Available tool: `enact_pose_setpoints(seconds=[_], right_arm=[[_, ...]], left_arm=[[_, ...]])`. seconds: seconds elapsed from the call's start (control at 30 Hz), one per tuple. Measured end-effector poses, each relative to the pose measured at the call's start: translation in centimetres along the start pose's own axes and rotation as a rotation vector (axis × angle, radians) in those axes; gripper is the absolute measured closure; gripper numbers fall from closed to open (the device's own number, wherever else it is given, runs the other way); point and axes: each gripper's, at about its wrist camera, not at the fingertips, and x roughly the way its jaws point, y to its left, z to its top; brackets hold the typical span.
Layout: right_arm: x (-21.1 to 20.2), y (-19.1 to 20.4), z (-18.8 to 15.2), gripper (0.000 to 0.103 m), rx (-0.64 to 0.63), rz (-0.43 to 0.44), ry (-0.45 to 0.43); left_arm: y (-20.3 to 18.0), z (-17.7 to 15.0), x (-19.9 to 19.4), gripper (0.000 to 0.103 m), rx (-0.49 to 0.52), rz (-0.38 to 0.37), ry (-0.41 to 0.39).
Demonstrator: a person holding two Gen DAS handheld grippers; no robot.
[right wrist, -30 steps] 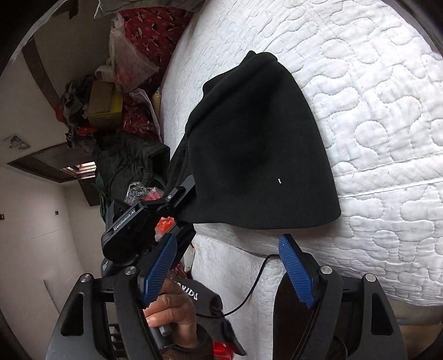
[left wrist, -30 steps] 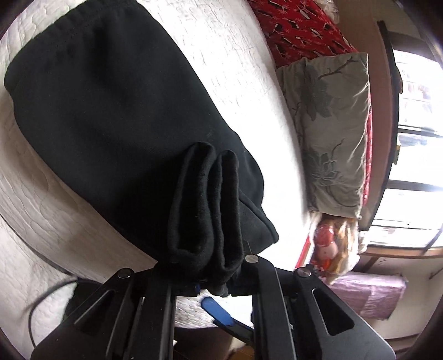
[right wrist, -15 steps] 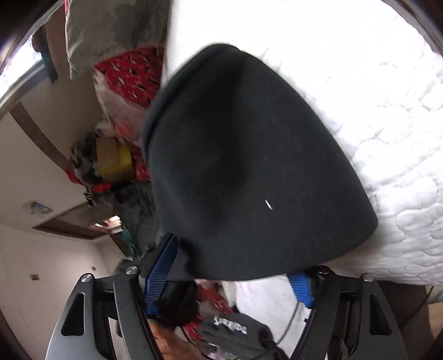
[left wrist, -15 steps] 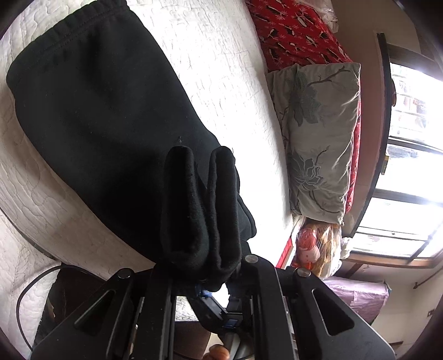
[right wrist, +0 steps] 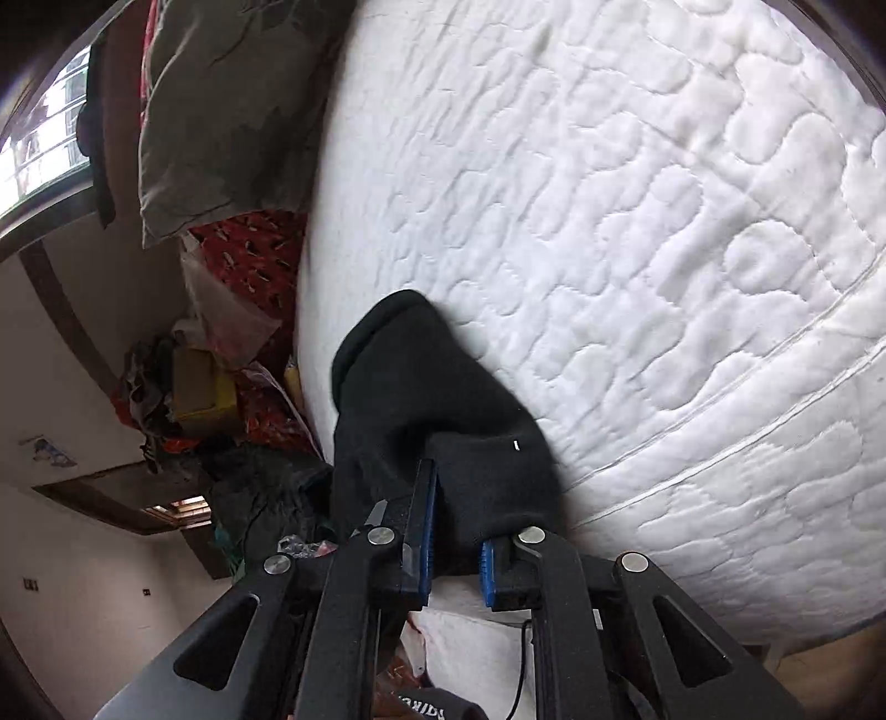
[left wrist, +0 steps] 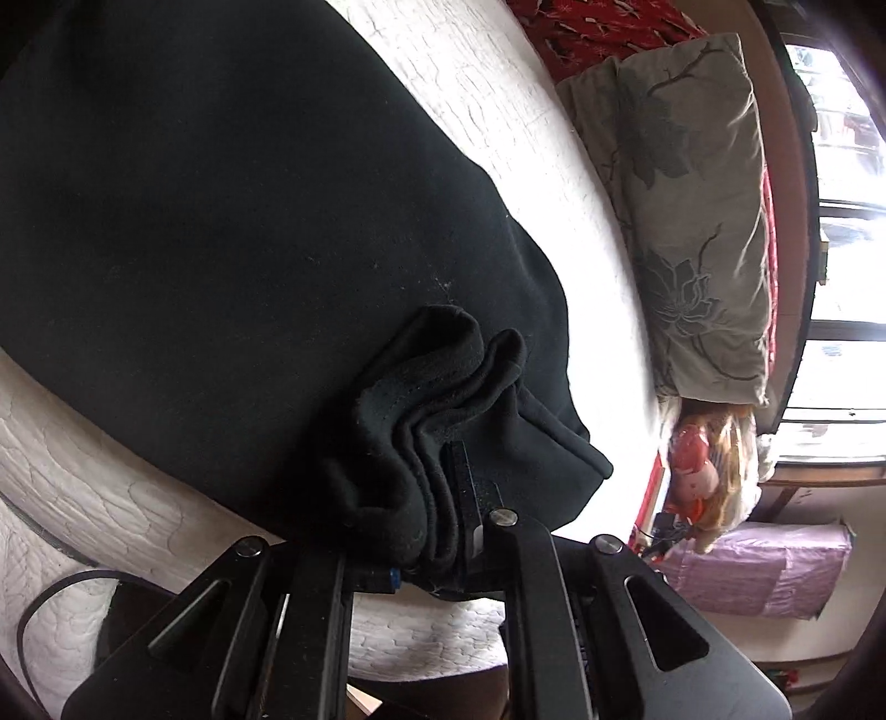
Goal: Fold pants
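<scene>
The black fleece pants (left wrist: 221, 210) lie folded on the white quilted mattress (left wrist: 487, 94), filling most of the left wrist view. My left gripper (left wrist: 426, 531) is shut on a bunched fold of the pants at their near edge by the mattress side. In the right wrist view the pants (right wrist: 421, 399) rise as a dark hump at the mattress edge. My right gripper (right wrist: 454, 554) is shut on a thick fold of them between its blue pads (right wrist: 425, 531).
A grey floral pillow (left wrist: 698, 210) and red patterned bedding (left wrist: 598, 27) lie at the far end of the mattress (right wrist: 637, 221). A black cable (left wrist: 61, 592) hangs at the mattress side. Cluttered bags and clothes (right wrist: 183, 399) stand beyond the bed.
My right gripper moved in from open beside the mattress and closed on the pants' edge. My left gripper stayed shut on its fold and pushed closer over the pants.
</scene>
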Motion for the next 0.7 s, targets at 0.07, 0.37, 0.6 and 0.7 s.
enact_pose_setpoints(seconds=[0.07,0.37,0.6,0.7], right_arm=[[0.2,0.2,0.0,0.091,0.002,0.021,0.033],[-5.3,5.0,-1.9,0.049,-0.303,-0.027,0.094],[-0.6,10.3,1.6,0.043,-0.575,-0.244,0.042],[2.5,9.9,2.1,0.056,-0.595,-0.315,0.09]], left_arm=[[0.0,0.2,-0.9,0.092,0.009,0.002,-0.01],[0.3,-0.1,-1.3,0.088,0.025,0.044,-0.034],[-0.8,-0.7,-0.9,0.087,0.035,0.077,-0.047],[-1.6,-1.0,-1.0,0.087,0.055,0.075,-0.057]])
